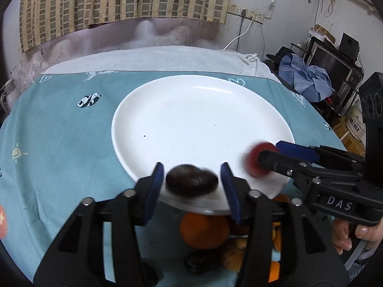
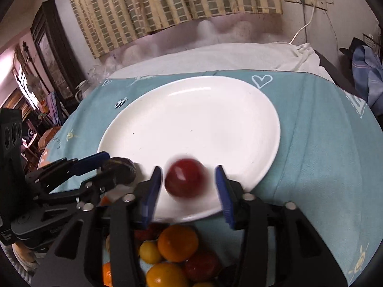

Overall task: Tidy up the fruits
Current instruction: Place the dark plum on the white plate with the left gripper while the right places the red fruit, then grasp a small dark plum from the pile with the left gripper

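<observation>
Now both grippers are over the near edge of the white plate [image 1: 201, 110], which lies on a light blue tablecloth [image 1: 59, 143]. The left gripper [image 1: 192, 183] has its jaws released: a dark purple fruit [image 1: 191, 179] sits between the blue pads, with a gap at each side, on the plate rim. The right gripper [image 2: 189, 186] is also released; a red fruit [image 2: 185, 178], blurred, is between its pads without touching them, on the plate. A pile of other fruits [image 2: 177, 246], orange, yellow and red, lies on the cloth just below the plate, under the grippers. A person's hand [image 1: 354, 236] holds the right gripper's handle.
</observation>
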The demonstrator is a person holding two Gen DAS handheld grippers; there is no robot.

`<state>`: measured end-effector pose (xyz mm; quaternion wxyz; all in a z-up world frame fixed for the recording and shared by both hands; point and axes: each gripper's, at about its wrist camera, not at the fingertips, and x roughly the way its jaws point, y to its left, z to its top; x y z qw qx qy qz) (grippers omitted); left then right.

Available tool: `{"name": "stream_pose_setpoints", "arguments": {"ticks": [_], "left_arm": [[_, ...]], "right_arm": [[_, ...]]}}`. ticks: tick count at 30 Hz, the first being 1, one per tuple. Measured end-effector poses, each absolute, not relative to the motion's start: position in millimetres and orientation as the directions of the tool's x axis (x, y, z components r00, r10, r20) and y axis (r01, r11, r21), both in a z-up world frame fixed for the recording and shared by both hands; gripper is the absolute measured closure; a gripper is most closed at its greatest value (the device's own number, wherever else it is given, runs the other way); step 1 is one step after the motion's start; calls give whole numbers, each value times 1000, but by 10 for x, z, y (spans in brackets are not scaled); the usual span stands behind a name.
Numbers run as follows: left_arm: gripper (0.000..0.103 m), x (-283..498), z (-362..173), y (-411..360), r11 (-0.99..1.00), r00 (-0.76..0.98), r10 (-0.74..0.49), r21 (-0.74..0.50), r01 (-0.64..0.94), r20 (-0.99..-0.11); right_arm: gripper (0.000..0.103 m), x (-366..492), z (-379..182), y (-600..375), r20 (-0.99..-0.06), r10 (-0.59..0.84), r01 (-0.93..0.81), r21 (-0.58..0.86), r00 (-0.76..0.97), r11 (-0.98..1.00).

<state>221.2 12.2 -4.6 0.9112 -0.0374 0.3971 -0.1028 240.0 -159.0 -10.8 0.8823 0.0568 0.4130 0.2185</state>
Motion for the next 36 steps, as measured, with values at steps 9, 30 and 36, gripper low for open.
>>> {"name": "stream_pose_setpoints", "arguments": {"ticks": [9,30,36], "left_arm": [[38,2001,82,301,978,684,-208,-158,136,-699],[24,1900,-186,148,981,605,-155,-49,187,-781],[24,2038,-205,113,981,589,-156,-56,184,-793]], "right_arm": [[37,2170,102,-1664,-672,464,-382,280,576,880],[37,2126,-219,-1811,-814,276,-300,132,511,945],[37,2244,-241,-1800,-818,277,-283,147,503,948]]}}
